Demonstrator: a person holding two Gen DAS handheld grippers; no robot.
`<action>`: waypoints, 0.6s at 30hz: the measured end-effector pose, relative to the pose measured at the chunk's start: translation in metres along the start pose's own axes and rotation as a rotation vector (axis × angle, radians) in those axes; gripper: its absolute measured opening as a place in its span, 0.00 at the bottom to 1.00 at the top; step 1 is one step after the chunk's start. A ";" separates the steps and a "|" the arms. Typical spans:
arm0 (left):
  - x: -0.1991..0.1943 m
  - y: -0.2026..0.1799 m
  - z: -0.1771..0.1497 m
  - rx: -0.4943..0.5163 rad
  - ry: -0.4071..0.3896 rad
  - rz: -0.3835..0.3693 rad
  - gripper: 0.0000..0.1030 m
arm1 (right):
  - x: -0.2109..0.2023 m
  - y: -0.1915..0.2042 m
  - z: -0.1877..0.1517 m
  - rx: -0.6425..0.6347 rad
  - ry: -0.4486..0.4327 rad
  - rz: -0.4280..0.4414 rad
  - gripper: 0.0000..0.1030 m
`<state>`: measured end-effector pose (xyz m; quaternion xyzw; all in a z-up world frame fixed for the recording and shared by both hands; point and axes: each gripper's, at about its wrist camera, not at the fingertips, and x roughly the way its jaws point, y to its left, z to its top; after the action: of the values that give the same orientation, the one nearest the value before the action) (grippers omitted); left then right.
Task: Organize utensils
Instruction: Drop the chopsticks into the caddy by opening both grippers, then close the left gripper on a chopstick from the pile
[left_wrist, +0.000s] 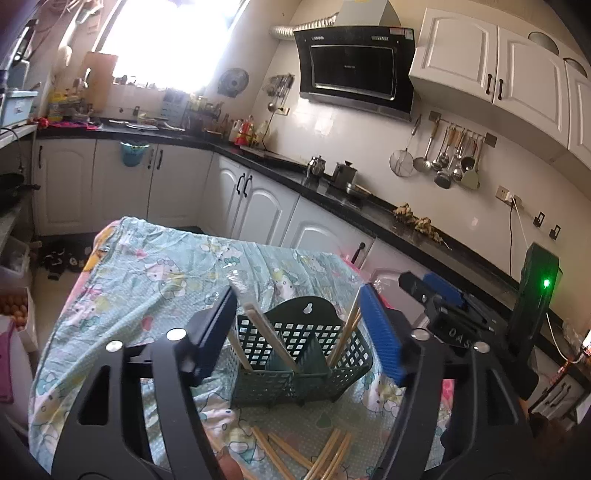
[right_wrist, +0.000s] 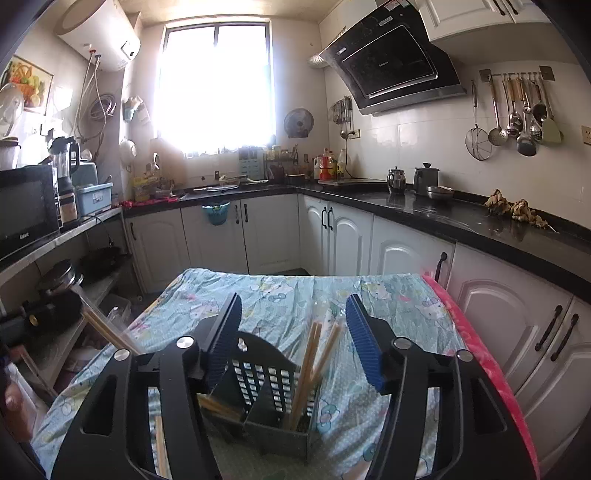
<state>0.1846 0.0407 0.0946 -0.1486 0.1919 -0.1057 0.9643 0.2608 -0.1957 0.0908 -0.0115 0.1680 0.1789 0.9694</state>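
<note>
The green utensil caddy (left_wrist: 295, 354) stands on the table's cloth (left_wrist: 155, 280), chopsticks (left_wrist: 347, 328) upright in both compartments. My left tool (left_wrist: 299, 339) and right tool (right_wrist: 295, 339) hang apart, empty, above it. Loose chopsticks (left_wrist: 317, 458) lie nearer; I'd gather those next.

One green basket (left_wrist: 295, 354); two grippers; loose chopsticks (left_wrist: 314, 458), count unclear
</note>
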 end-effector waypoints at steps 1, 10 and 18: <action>-0.004 0.000 0.000 -0.002 -0.008 0.005 0.67 | -0.003 0.000 -0.001 -0.003 0.002 -0.002 0.59; -0.026 0.002 -0.003 -0.012 -0.037 0.022 0.89 | -0.026 0.003 -0.007 -0.027 0.011 0.000 0.67; -0.037 0.003 -0.012 -0.019 -0.030 0.036 0.89 | -0.042 0.006 -0.011 -0.028 0.012 0.009 0.71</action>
<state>0.1469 0.0501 0.0956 -0.1560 0.1810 -0.0842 0.9674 0.2186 -0.2054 0.0939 -0.0254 0.1713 0.1854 0.9673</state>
